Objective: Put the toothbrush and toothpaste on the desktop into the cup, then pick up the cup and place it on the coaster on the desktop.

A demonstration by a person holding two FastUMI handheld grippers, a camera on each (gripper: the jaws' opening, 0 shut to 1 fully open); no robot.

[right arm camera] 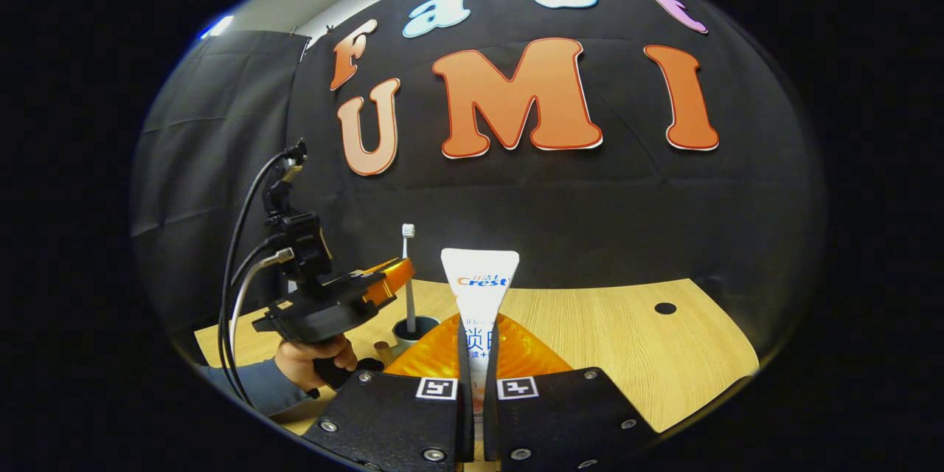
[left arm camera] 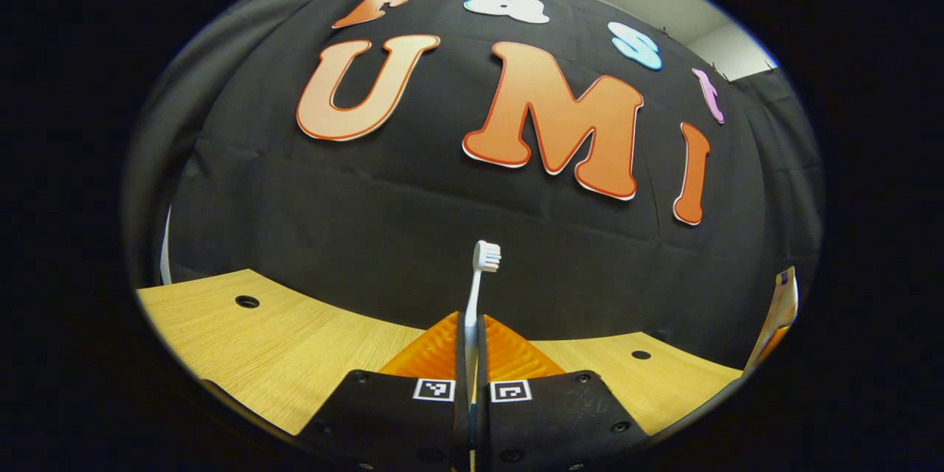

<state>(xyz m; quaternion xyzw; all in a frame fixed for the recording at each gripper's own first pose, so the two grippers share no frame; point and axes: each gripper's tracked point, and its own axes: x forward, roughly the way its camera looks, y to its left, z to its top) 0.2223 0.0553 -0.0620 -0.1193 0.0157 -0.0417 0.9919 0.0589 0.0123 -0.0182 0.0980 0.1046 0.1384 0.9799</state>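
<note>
The left gripper (left arm camera: pixel 472 354) is clamping the toothbrush (left arm camera: pixel 476 287) between both fingers, holding it upright with the bristle head on top. In the right gripper view the same toothbrush (right arm camera: pixel 408 273) is standing with its lower end at the mouth of the cup (right arm camera: pixel 414 327) on the table (right arm camera: pixel 605 339); whether the tip is already inside the cup I cannot tell. A hand (right arm camera: pixel 313 361) in a sleeve is gripping that left gripper (right arm camera: pixel 383 282).

The right gripper (right arm camera: pixel 478 361) is squeezing the toothpaste (right arm camera: pixel 479 287) tube, flat crimped end up, above the table and just beside the cup.

As I judge it, the task is in its early part: the toothbrush is going into the cup, the toothpaste is waiting its turn, and the cup has not yet been carried to the coaster. A small dark disc (right arm camera: pixel 369 364) is lying near the cup; whether it is the coaster I cannot tell.
</note>
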